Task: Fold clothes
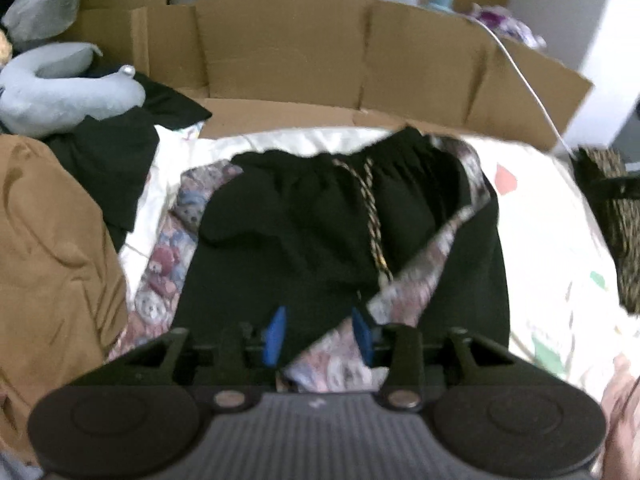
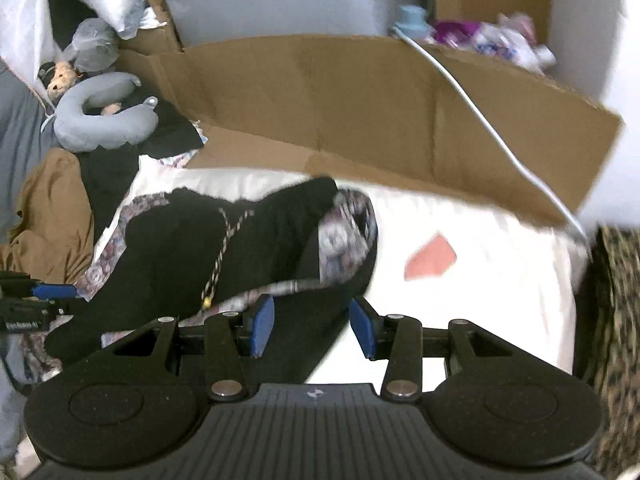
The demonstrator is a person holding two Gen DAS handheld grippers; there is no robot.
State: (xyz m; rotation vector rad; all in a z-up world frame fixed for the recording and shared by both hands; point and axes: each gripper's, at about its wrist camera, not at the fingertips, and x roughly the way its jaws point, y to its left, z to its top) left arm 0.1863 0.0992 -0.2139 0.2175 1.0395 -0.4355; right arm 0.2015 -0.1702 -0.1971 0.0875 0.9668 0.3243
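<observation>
In the left wrist view, at the far left we see a brown garment, and above it, in the upper left, a grey-blue neck pillow resting on a black cloth. In the middle of the frame lie the black drawstring pants, folded over, with the waistband toward the top and the braided drawstring running down the middle; their patterned lining shows along a diagonal edge. They rest on a white sheet with coloured shapes. Behind stands a flattened cardboard wall, and a white cable crosses it at the right. At the bottom centre the left gripper has its blue pads spread apart above the pants, and nothing is between them.

In the right wrist view, the left gripper enters at the left edge. The pants lie at centre left. The right gripper, at the bottom centre, is also spread, holding nothing, over the right edge of the pants. At the far right we see a leopard-print fabric.
</observation>
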